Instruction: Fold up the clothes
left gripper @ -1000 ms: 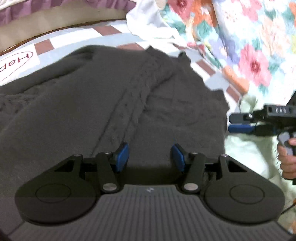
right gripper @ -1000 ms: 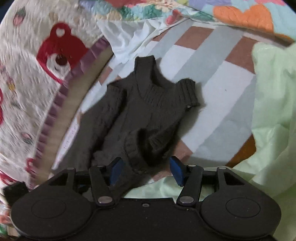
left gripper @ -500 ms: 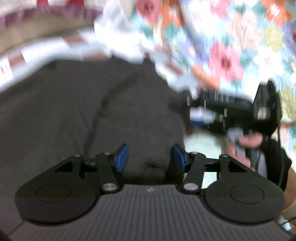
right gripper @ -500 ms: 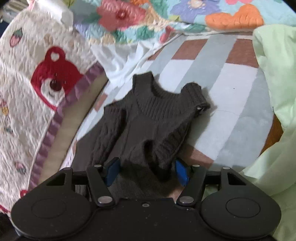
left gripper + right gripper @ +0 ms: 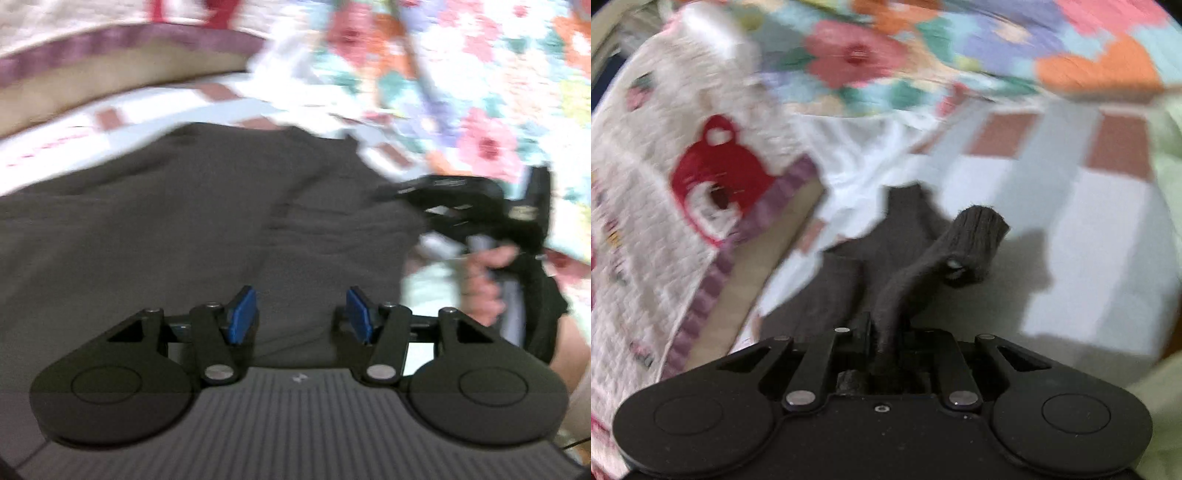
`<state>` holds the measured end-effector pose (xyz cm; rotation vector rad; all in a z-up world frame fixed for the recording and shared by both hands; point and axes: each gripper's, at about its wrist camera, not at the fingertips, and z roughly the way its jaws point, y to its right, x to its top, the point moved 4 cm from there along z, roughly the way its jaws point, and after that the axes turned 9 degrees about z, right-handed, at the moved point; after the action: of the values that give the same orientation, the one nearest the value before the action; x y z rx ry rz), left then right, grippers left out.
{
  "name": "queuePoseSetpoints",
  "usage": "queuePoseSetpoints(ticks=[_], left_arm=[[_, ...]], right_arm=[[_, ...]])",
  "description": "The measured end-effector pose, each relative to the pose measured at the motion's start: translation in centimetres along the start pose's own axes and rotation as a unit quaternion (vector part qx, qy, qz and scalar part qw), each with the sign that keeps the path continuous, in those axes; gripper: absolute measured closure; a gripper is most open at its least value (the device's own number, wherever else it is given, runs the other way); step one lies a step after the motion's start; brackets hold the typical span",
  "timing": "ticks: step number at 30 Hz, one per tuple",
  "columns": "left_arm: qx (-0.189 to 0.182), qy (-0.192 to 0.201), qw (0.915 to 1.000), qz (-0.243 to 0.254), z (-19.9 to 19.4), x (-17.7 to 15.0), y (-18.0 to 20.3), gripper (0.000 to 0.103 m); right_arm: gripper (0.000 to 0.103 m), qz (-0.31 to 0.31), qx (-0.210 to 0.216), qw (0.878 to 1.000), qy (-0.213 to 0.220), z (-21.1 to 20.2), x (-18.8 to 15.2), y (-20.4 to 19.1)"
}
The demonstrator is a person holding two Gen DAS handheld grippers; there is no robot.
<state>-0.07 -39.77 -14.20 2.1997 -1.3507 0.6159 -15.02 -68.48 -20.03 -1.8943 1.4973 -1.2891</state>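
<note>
A dark grey knitted sweater (image 5: 184,229) lies spread on the checked bed sheet (image 5: 1089,240). My left gripper (image 5: 303,319) hovers over its near part, open, with the blue pads (image 5: 242,314) wide apart and pressing nothing. In the right wrist view my right gripper (image 5: 882,332) has its jaws closing on a bunched edge of the sweater (image 5: 846,280). A ribbed armhole band (image 5: 979,229) is pulled up off the sheet ahead of it. The left wrist view shows the right gripper (image 5: 391,192) at the sweater's right edge, held by a hand (image 5: 484,273). Both views are blurred.
A floral quilt (image 5: 480,110) is heaped behind and to the right. A white blanket with a red bear (image 5: 713,184) and purple trim rises on the left. A white cloth (image 5: 857,170) lies beyond the sweater, and pale green fabric (image 5: 1167,147) at the right.
The right gripper's jaws have closed on the sweater's edge and lifted a strip of it. The left gripper has risen and swung, staying open; the right gripper now looks nearer in its view.
</note>
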Motion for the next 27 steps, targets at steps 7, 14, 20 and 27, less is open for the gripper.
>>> queuePoseSetpoints(ticks=[7,14,20,27], left_arm=[[0.143,0.002,0.9871,-0.071,-7.7,-3.7,-8.8,0.05],[0.152,0.036,0.9758,-0.153,-10.6,-7.2,-13.3,0.05],[0.117,0.064,0.9745,-0.18,-10.4,-9.2,-13.4,0.05],[0.059,0.084,0.9689,-0.225,-10.8,-9.6,-14.3,0.05]], right_arm=[[0.088,-0.205,0.122,0.971,-0.009,-2.1,-3.3,-14.0],[0.089,-0.393,0.17,0.884,-0.189,0.7,-17.9,-20.4],[0.09,-0.44,0.107,0.852,-0.263,3.8,-23.3,-17.3],[0.088,-0.484,0.079,0.837,-0.244,3.7,-24.3,-18.7]])
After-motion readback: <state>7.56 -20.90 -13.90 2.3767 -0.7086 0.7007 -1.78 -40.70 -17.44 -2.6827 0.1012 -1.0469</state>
